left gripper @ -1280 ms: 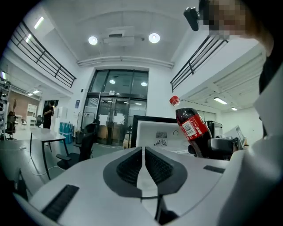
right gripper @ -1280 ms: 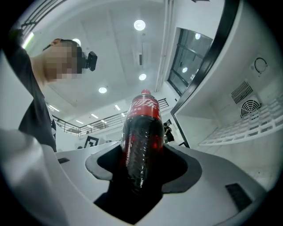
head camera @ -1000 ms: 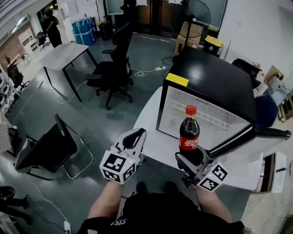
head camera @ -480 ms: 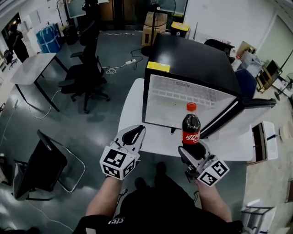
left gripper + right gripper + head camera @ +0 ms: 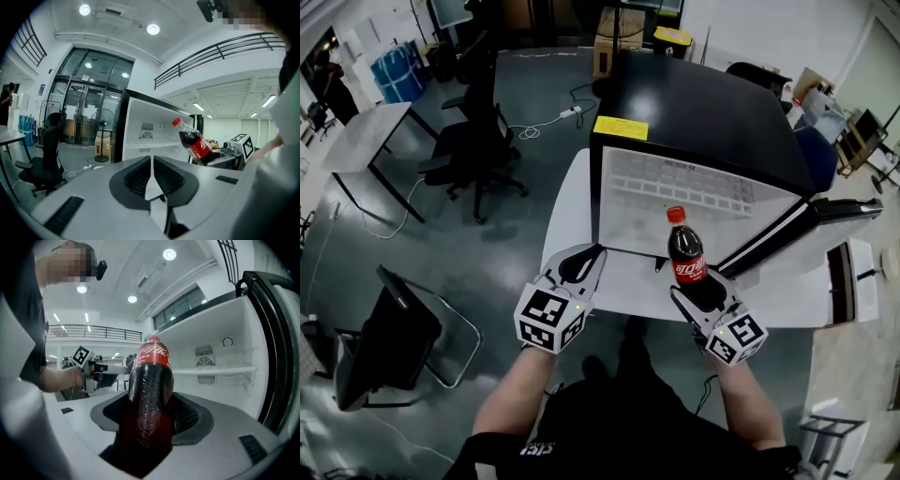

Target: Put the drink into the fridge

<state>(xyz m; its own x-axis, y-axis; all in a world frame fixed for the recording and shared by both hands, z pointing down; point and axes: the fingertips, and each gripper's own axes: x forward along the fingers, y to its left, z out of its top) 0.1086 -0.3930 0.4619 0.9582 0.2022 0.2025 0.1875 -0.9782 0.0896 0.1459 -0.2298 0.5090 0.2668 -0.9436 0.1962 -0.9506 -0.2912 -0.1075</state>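
Right gripper [image 5: 698, 294] pinches the upright drink bottle [image 5: 685, 255] before the open fridge [image 5: 694, 192]. Left gripper [image 5: 580, 264], jaws pressed together, empty, sits at the table [image 5: 565, 217] front edge.

Bright ceiling lights; fisheye-warped edges

Bottle [image 5: 149, 394] base out of sight inside the right tool [image 5: 699, 290]; print on the yellow fridge sticker [image 5: 620, 127] illegibly small.

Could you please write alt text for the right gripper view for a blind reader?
The right hand-held gripper clamps a dark plastic cola bottle with a red label, facing an open white fridge. The left hand-held gripper shows behind it at left.
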